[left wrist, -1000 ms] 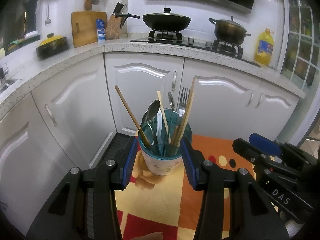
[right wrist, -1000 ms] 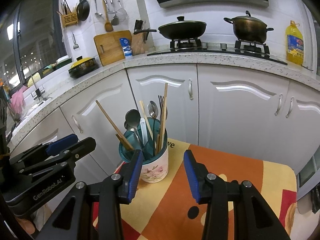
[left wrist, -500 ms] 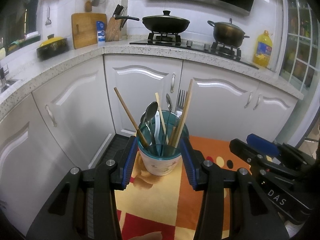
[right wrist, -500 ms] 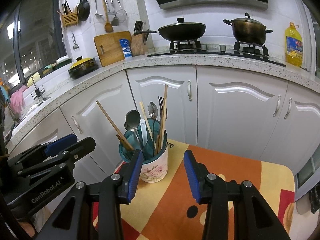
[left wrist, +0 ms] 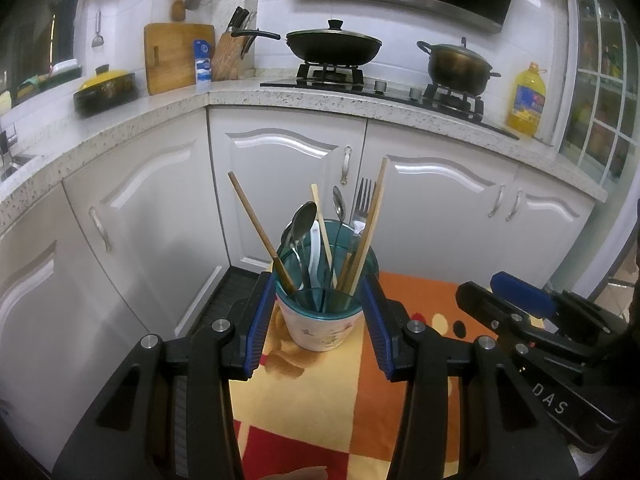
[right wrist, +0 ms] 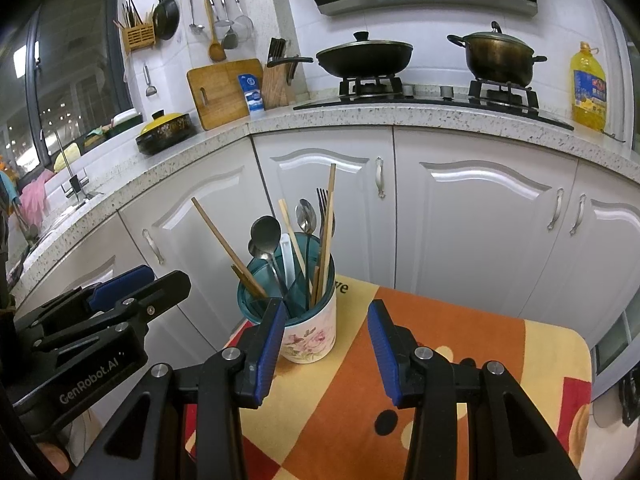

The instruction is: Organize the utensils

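A white floral cup (left wrist: 320, 330) with a teal liner stands on the orange and yellow cloth (left wrist: 304, 404). It holds wooden chopsticks (left wrist: 256, 232), metal spoons (left wrist: 303, 220), a fork (left wrist: 362, 200) and a white plastic utensil. In the left wrist view my left gripper (left wrist: 318, 300) is open and frames the cup. The right wrist view shows this left gripper (right wrist: 168, 280) stopping short of the cup (right wrist: 310, 332), not touching it. My right gripper (right wrist: 327, 308) is open and empty over the cloth, with the cup just past its left finger. It appears at the right as the right gripper (left wrist: 480, 286).
White cabinet doors (right wrist: 480, 232) stand close behind the small table. The counter (left wrist: 320, 98) above carries a lidded wok (left wrist: 334, 44), a pot (left wrist: 458, 66), an oil bottle (left wrist: 526, 100), a cutting board and a knife block. The cloth's left edge (right wrist: 236, 332) lies beside the cup.
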